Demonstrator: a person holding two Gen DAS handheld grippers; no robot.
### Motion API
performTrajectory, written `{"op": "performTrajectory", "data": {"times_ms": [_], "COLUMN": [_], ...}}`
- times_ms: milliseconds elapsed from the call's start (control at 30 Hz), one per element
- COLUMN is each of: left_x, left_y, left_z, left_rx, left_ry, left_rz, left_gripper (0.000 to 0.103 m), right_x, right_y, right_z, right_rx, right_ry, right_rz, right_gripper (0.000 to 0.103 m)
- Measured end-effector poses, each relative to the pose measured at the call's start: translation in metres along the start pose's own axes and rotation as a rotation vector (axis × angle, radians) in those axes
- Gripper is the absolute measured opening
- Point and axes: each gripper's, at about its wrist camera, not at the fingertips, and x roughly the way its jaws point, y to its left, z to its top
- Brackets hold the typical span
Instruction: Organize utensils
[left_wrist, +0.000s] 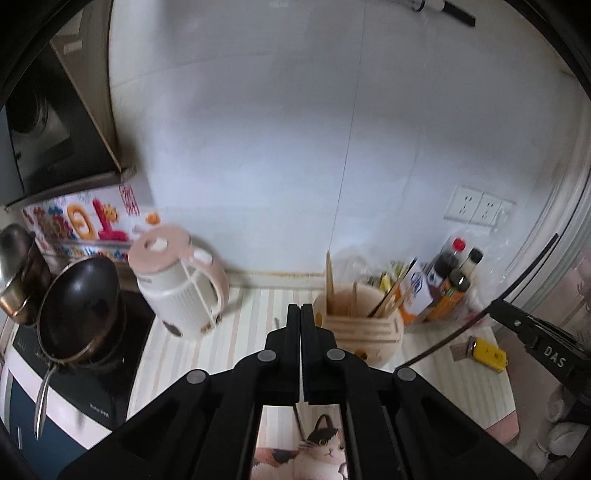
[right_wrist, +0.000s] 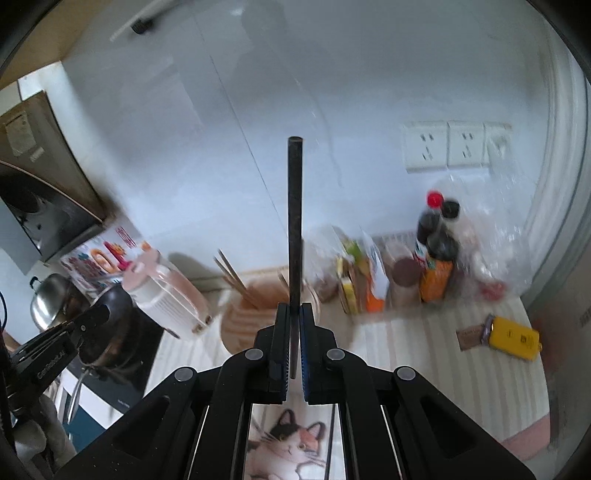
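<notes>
My right gripper (right_wrist: 294, 306) is shut on a long black chopstick (right_wrist: 295, 221) that stands up well beyond the fingertips. Behind it stands a beige slotted utensil holder (right_wrist: 255, 314) with several wooden chopsticks in it. In the left wrist view my left gripper (left_wrist: 300, 308) is shut, and I see nothing between its fingers. The holder (left_wrist: 364, 328) stands just right of these fingertips. The right gripper (left_wrist: 496, 306) comes in from the right with the black chopstick (left_wrist: 443, 339) slanting across. The left gripper (right_wrist: 105, 314) shows at the left edge of the right wrist view.
A pink-and-white kettle (left_wrist: 181, 284) and a dark pan (left_wrist: 77, 306) on a cooktop stand left. Sauce bottles (left_wrist: 454, 273) and packets crowd the back right corner below wall sockets (left_wrist: 476, 208). A yellow object (left_wrist: 489, 354) lies right. A cat-print mat (left_wrist: 317, 443) lies below.
</notes>
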Motion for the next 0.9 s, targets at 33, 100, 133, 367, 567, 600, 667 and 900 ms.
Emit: {"op": "performTrajectory", "data": {"times_ms": [33, 100, 133, 367, 567, 600, 667, 900], "left_x": [-0.001, 0.004, 0.008, 0.094, 0.181, 0.196, 0.221, 0.288], "left_y": [0.001, 0.007, 0.010, 0.045, 0.048, 0.046, 0.044, 0.035], "left_z": [0.001, -0.003, -0.007, -0.079, -0.137, -0.144, -0.155, -0.176], "left_rx": [0.002, 0.005, 0.003, -0.057, -0.038, -0.023, -0.007, 0.030], "left_ry": [-0.005, 0.013, 0.022, 0.253, 0.448, 0.474, 0.514, 0.622], "left_rz": [0.001, 0.007, 0.013, 0.078, 0.097, 0.100, 0.109, 0.094], "left_gripper": [0.000, 0.005, 0.006, 0.050, 0.050, 0.050, 0.050, 0.050], "right_x": [0.000, -0.001, 0.001, 0.034, 0.073, 0.080, 0.101, 0.190], "right_y": [0.002, 0.003, 0.003, -0.023, -0.062, -0.067, -0.083, -0.130], "right_z": [0.004, 0.007, 0.004, -0.052, -0.101, -0.105, -0.117, -0.152], "right_rx": [0.003, 0.011, 0.009, 0.020, 0.085, 0.094, 0.145, 0.251], "right_ry": [0.002, 0.020, 0.036, 0.230, 0.445, 0.483, 0.570, 0.771], "right_rz": [0.008, 0.035, 0.041, 0.028, -0.014, -0.011, -0.012, -0.103], "right_gripper": [0.005, 0.005, 0.005, 0.005, 0.005, 0.005, 0.005, 0.005]}}
